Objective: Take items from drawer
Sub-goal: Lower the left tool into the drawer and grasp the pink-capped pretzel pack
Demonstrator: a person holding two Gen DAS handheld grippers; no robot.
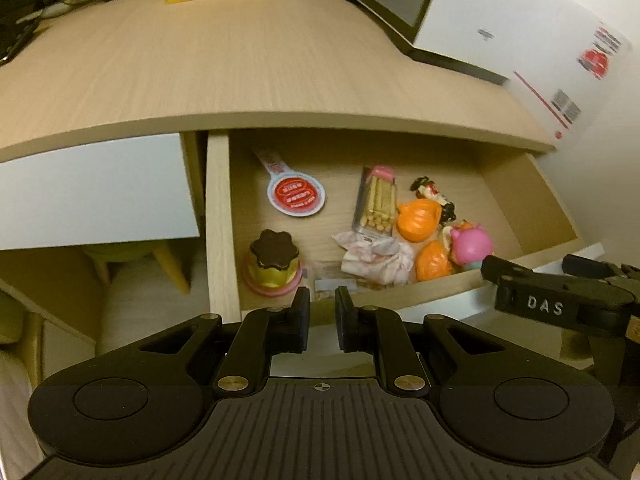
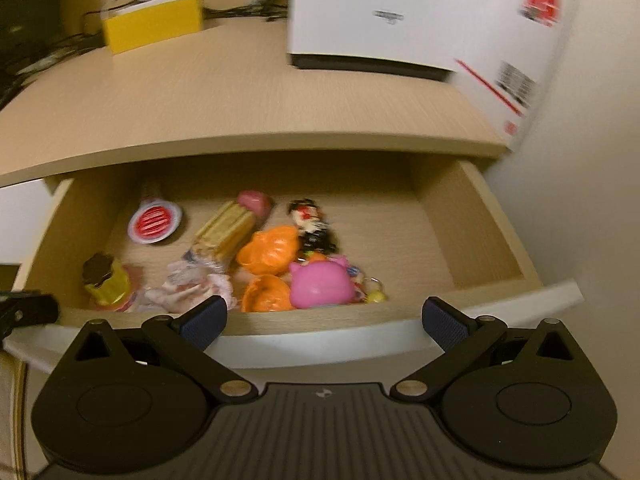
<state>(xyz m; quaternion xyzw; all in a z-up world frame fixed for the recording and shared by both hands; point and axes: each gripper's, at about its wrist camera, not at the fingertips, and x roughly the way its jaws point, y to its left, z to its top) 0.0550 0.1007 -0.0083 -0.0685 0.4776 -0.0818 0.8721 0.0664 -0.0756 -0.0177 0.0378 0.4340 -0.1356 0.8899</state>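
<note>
Left wrist view: drawer holds two orange shells; left hand-held gripper narrow, right hand-held gripper wide.

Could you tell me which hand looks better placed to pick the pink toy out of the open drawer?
Right. Its tongs stand wide open just before the pink toy; the left tongs are nearly closed, over by the pudding toy.

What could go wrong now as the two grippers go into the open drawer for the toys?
The toys are bunched: reaching for the round pink pig toy with the wide-open right gripper may catch the orange plastic pumpkin shells touching it. The desktop edge overhangs the wooden drawer, so a raised gripper could knock it. The left gripper, nearly closed and empty, must widen for the chocolate-topped yellow pudding toy.
</note>
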